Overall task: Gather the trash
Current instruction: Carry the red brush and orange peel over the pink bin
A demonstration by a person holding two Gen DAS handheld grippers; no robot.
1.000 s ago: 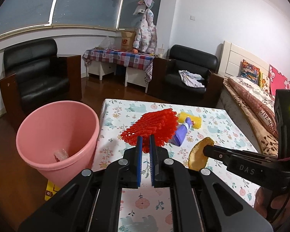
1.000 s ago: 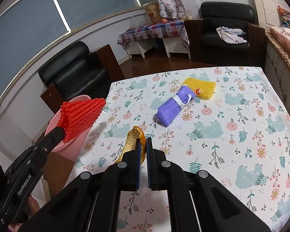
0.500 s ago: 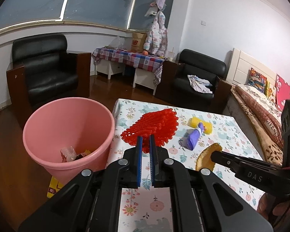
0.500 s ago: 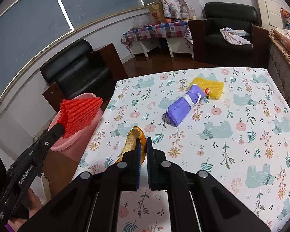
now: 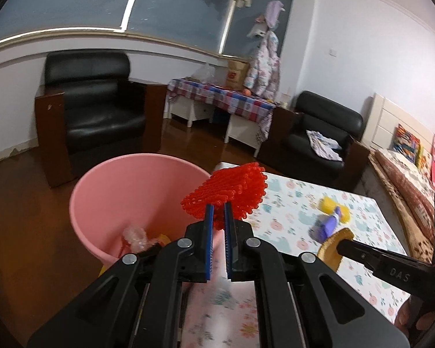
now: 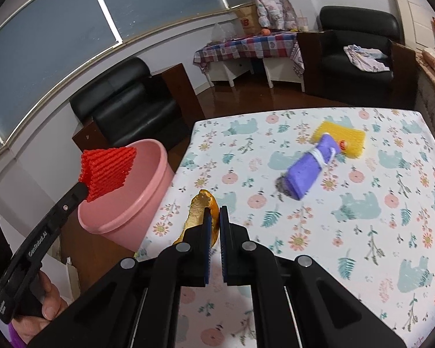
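My left gripper (image 5: 219,207) is shut on a red foam fruit net (image 5: 227,192) and holds it above the right rim of the pink bin (image 5: 101,191); the net (image 6: 107,171) and bin (image 6: 142,203) also show in the right wrist view. The bin holds some crumpled trash (image 5: 136,236). My right gripper (image 6: 214,217) is shut on an orange peel (image 6: 201,207) above the table's left edge; the peel also shows in the left wrist view (image 5: 330,249). A purple roll (image 6: 310,171) and a yellow foam net (image 6: 345,139) lie on the floral tablecloth (image 6: 362,232).
The bin stands on the wooden floor beside the table's left edge. Black armchairs (image 5: 92,113) (image 6: 359,40) and a small checked-cloth table (image 5: 220,98) stand farther back. A bed (image 5: 409,179) runs along the right.
My left gripper has moved left with the red net, from over the table to above the bin's rim. My right gripper still holds the peel and has shifted slightly toward the bin.
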